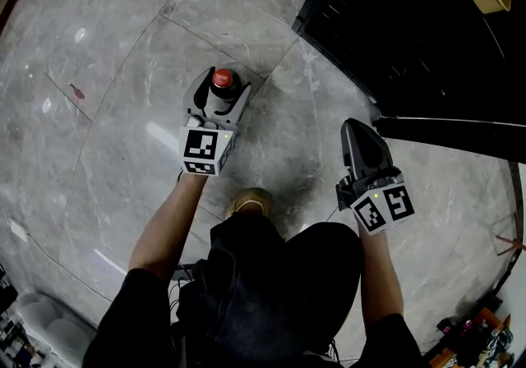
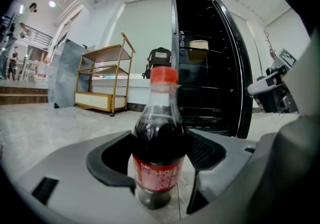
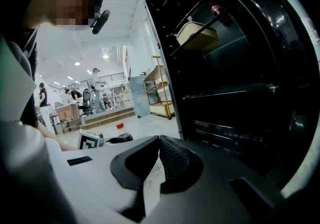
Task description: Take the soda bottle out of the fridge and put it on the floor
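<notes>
Well, the dark plastic soda bottle with a red cap (image 1: pixel 223 79) was held in the jaws of the left gripper (image 1: pixel 220 94), upper middle of the frame, down at the grey stone floor (image 1: pixel 107 95). It likely needed to be stood flat, then let go slowly. The right gripper (image 1: pixel 355 128) was closed and empty.

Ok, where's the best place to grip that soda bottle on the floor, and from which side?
Grip the wide round body at the red label, coming in level from the side. The soda bottle stands upright on the floor, and its neck narrows toward the cap, so a higher hold would probably slip. The left gripper is closed on it there.
</notes>
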`<action>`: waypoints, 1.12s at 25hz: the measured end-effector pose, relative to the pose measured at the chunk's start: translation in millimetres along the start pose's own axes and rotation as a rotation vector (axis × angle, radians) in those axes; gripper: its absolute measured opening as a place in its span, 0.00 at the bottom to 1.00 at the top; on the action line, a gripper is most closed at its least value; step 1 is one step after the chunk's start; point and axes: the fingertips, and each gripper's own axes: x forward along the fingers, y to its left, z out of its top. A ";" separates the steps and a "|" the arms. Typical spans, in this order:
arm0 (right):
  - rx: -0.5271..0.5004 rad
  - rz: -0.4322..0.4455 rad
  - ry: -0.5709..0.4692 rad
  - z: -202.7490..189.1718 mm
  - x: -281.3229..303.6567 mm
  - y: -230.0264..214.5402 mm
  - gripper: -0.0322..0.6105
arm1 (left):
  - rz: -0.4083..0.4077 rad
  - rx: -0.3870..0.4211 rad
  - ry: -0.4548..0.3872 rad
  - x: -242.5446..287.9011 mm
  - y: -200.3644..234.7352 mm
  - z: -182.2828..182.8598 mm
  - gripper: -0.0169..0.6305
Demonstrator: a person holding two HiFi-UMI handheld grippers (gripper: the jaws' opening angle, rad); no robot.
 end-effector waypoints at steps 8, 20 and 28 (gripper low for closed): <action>0.020 0.010 0.026 56.8 -8.6 20.5 0.09 | -0.005 0.007 0.005 -25.9 -7.0 75.7 0.52; 0.056 -0.039 0.063 288.4 -96.2 93.1 0.09 | -0.030 -0.021 0.045 -117.5 -37.0 329.5 0.52; 0.085 -0.078 0.034 468.1 -152.7 144.5 0.09 | -0.096 -0.028 0.044 -179.0 -55.6 533.5 0.52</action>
